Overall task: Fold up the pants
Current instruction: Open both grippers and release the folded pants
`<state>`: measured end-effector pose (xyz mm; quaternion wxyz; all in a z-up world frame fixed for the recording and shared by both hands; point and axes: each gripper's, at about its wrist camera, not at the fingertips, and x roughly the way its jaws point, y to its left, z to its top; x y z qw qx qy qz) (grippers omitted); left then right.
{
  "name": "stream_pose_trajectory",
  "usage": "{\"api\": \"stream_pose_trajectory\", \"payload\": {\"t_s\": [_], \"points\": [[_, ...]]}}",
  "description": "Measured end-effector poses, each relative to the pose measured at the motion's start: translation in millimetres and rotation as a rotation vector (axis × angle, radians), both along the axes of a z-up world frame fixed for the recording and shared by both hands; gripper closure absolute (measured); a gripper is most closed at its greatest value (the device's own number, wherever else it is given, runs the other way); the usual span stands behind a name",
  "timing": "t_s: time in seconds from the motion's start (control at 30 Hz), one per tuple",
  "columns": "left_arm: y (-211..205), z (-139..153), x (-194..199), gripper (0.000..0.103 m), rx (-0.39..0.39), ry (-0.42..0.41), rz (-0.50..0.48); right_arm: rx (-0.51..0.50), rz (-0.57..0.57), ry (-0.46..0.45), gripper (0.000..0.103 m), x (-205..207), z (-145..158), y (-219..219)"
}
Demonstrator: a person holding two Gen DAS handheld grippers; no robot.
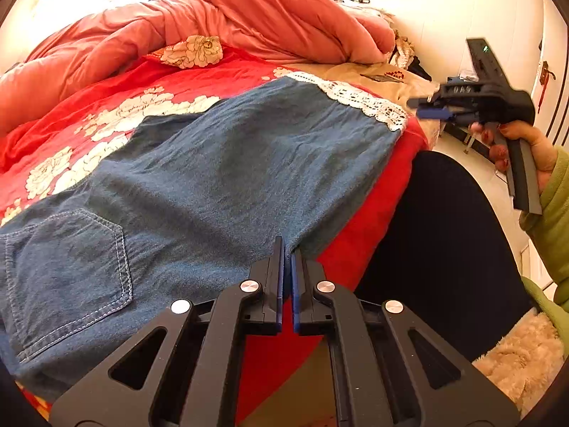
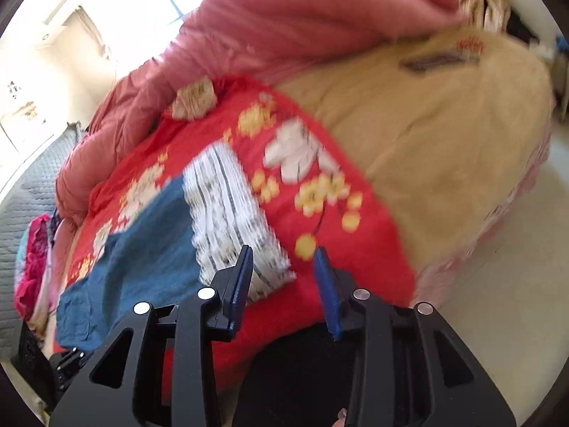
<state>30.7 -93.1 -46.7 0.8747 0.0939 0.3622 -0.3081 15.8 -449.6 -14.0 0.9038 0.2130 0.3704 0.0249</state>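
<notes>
Blue denim pants [image 1: 220, 178] with a white lace hem [image 1: 359, 101] lie spread across the red floral bedspread [image 1: 106, 114], back pocket at the lower left. My left gripper [image 1: 287, 249] is shut and empty, its tips at the near edge of the pants by the bed's edge. My right gripper [image 1: 423, 106] is held in the air beyond the lace hem, off the bed's right side. In the blurred right wrist view the right gripper [image 2: 282, 256] is open and empty above the lace hem [image 2: 231, 220] and the pants [image 2: 142, 249].
A bunched pink duvet [image 1: 249, 14] fills the back of the bed. A tan sheet [image 2: 426, 135] covers the bed's far end. The person's dark trouser leg [image 1: 437, 249] and green sleeve [image 1: 551, 220] stand beside the bed. Pale floor [image 2: 498, 267] lies to the right.
</notes>
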Motion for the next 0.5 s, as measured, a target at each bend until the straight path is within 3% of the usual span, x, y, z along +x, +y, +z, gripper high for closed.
{"api": "stream_pose_trajectory", "payload": {"t_s": [0.2,0.3,0.4,0.5], "points": [[-2,0,-5,0.102,0.002,-0.004,-0.023,-0.056,0.235,-0.046,0.068,9,14,61],[-3,-2,-8,0.102,0.013,0.0,-0.029,-0.112,0.32,0.007,0.067,19,1,91],[-3,-4,-10,0.1,0.014,0.009,-0.033,-0.209,0.334,0.103,0.066,24,-19,100],[-4,-8,-8,0.097,0.021,0.026,-0.038,-0.183,0.349,0.139,0.066,22,-34,90]]}}
